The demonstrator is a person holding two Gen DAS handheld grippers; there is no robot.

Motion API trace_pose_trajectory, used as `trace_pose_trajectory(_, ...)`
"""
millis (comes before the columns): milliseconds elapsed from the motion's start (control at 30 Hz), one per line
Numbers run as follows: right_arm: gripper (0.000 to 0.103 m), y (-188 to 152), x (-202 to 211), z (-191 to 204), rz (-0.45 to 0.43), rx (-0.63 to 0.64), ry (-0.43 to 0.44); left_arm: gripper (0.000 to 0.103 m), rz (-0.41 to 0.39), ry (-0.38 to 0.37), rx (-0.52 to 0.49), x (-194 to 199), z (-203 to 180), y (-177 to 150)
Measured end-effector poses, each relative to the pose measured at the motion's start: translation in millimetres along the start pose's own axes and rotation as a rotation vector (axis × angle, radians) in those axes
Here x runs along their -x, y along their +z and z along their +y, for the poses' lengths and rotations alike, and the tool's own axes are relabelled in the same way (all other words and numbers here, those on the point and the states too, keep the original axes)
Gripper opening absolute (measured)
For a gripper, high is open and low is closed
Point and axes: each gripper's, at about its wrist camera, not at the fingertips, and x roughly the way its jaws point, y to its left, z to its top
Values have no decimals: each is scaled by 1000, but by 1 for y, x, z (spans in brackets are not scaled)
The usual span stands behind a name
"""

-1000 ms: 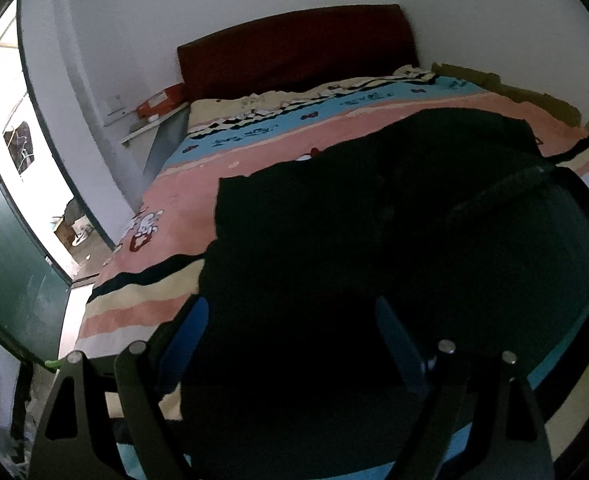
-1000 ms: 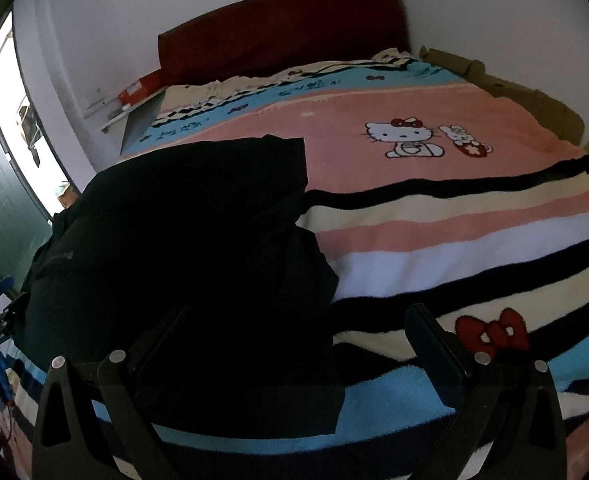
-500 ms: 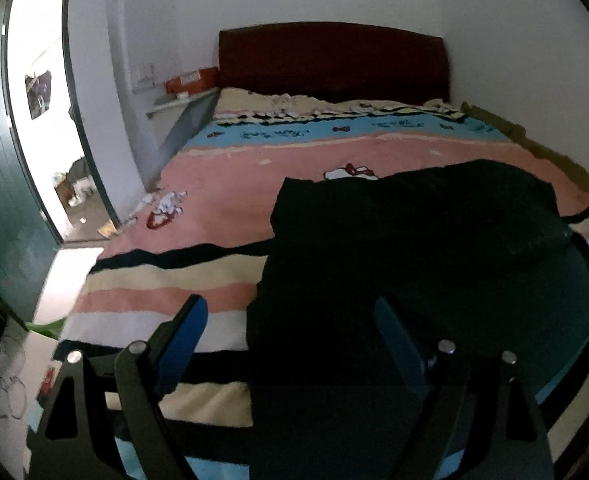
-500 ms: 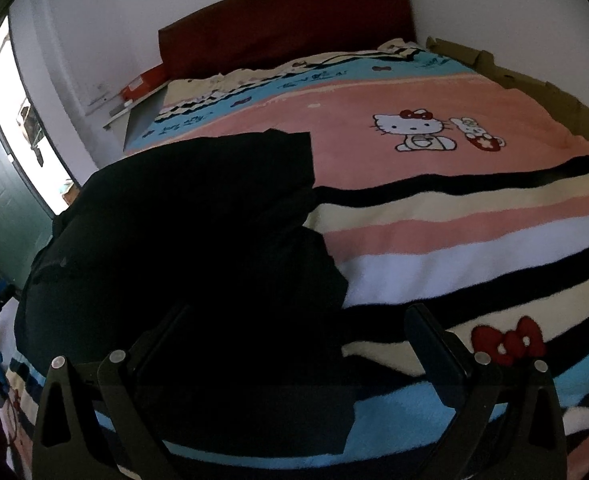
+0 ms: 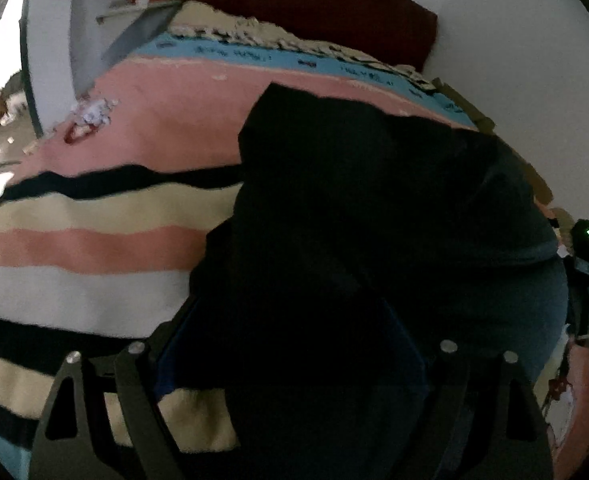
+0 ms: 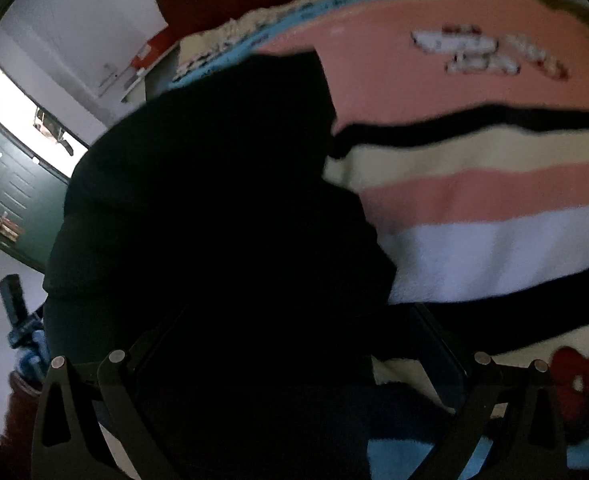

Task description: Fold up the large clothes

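Here the black garment point(image 5: 366, 216) is lying on the striped blanket point(image 5: 94, 248) of the bed, its long axis running from the near foot edge up toward the dark red headboard point(image 5: 314, 4), with a squared corner pointing that way. In the left wrist view the left gripper point(image 5: 290, 344) is hovering over the near end of the cloth with its fingers spread wide apart; the fabric is filling the gap between them, but the dark makes it impossible to tell whether they are touching it. In the right wrist view the right gripper point(image 6: 298, 344) is likewise standing with its fingers well apart above the garment's near edge. The garment's right edge is stepping in and out, with a lobe bulging over the cream and pink stripes. Open blanket is stretching away on both sides of the cloth: stripes to its left, and on its right the pink band with the cartoon print point(image 6: 486, 56). A green door point(image 6: 10, 196) is standing off the bed's left side.
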Motion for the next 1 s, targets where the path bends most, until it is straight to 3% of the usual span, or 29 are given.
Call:
trace_pose_trajectory(67,102,2,-15,-11,55,-58,58,103,34,-17,20,-13,8,1)
trace_pose_trajectory(167,102,1,-38,-22,139,-118,150,103,96,-110,95,-33,23,0)
trace_pose_trajectory(300,102,-1,-58,-14,192,-92,232,103,145,-247,197,-50,38,-8)
trace_pose_trajectory(500,102,-5,-70,-15,202,-88,307,103,135,-368,261,-60,45,-20)
trace_pose_trajectory(700,102,-14,-76,-10,125,-87,330,101,56,-381,295,-61,33,-29)
trace_pose_trajectory(733,102,-14,-76,-9,116,-80,338,97,45,-386,288,-60,29,-32)
trace_pose_trajectory(767,100,-15,-76,-8,109,-78,341,83,34,-402,286,-56,26,-33)
trace_pose_trajectory(833,84,-17,-71,-4,89,-73,369,64,14,-437,304,-50,20,-37)
trace_pose_trajectory(867,70,-17,-66,0,79,-65,385,54,2,-444,300,-45,15,-36)
trace_pose_trajectory(900,58,-17,-62,4,69,-50,396,51,-12,-444,288,-40,8,-35)
trace_pose_trajectory(1000,39,-12,-47,22,44,-5,405,38,-36,-435,266,-26,-7,-27)
